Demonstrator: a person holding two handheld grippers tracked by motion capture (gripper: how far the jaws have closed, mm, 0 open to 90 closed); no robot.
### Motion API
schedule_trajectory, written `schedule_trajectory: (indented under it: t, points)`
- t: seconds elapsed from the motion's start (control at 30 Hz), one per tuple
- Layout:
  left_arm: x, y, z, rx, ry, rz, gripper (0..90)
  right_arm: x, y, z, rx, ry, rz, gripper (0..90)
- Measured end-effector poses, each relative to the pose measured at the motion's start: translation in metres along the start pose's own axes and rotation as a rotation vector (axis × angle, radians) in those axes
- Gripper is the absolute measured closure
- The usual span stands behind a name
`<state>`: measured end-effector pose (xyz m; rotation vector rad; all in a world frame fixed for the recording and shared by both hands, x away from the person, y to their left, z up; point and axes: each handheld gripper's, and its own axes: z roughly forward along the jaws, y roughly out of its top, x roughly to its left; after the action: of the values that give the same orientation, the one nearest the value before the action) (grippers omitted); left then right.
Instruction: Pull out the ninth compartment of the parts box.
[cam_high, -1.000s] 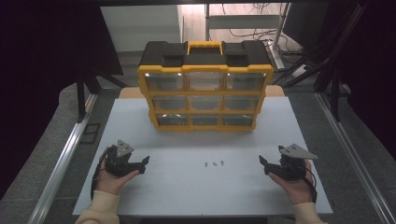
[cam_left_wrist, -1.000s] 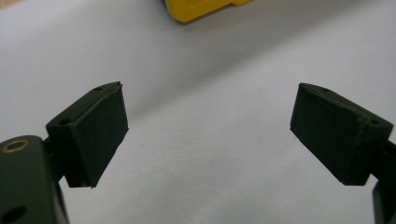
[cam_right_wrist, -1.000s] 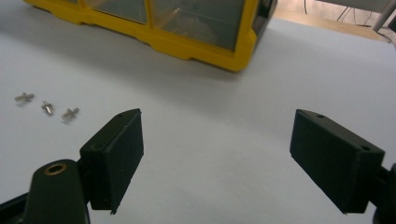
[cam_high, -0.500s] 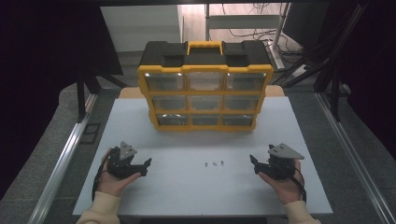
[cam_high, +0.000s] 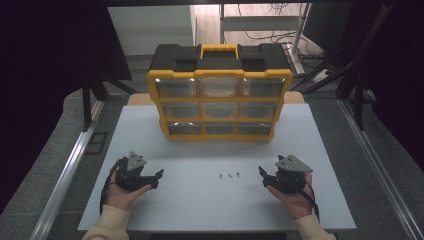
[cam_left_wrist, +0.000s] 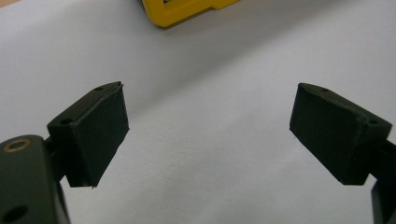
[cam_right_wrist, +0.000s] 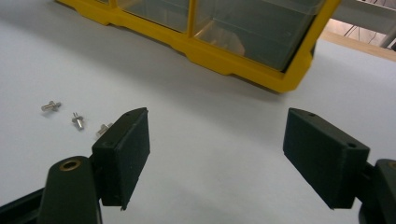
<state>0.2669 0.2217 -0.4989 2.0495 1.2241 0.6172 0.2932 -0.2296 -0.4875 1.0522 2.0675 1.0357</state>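
Gaping wide and empty, right claw (cam_high: 263, 176) near 3 screws (cam_high: 230, 175); left claw (cam_high: 156, 178) likewise spread.

A yellow-and-black organiser case (cam_high: 220, 92) stands upright at the far edge of the white desk (cam_high: 325, 130), centred between its side edges. Its front shows nine clear drawers in three rows; their contents cannot be made out, possibly empty. A yellow carry handle (cam_high: 219, 49) sits on top. Beyond the desk, cables (cam_high: 260, 15) trail over a shelf.
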Motion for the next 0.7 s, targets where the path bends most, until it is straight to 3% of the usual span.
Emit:
schedule_trajectory:
  t: [0.1, 0.2, 0.23, 0.3, 0.53, 0.6, 0.7]
  points:
    - [0.001, 0.0, -0.001, -0.009, -0.036, -0.019, 11.9, 0.008, 0.003, 0.004, -0.011, 0.004, 0.01, 23.3]
    - [0.0, -0.002, 0.001, -0.002, -0.041, -0.007, 11.9, 0.015, 0.006, 0.005, -0.023, 0.014, 0.008, 23.1]
    - [0.001, -0.004, 0.0, 0.001, -0.045, -0.003, 11.8, 0.018, 0.007, 0.005, -0.033, 0.045, 0.041, 22.5]
    - [0.002, -0.004, 0.0, -0.004, -0.048, -0.006, 11.7, 0.019, 0.008, 0.004, -0.038, 0.054, 0.049, 22.6]
    - [0.005, -0.006, -0.002, -0.013, -0.038, -0.026, 11.7, 0.027, 0.007, 0.007, -0.028, 0.01, -0.006, 22.1]
    - [0.005, -0.006, -0.003, -0.015, -0.037, -0.029, 11.7, 0.03, 0.006, 0.006, -0.023, -0.029, -0.057, 21.7]
    - [0.004, -0.006, -0.003, -0.021, -0.032, -0.021, 11.7, 0.031, 0.007, 0.005, -0.029, -0.038, -0.067, 21.7]
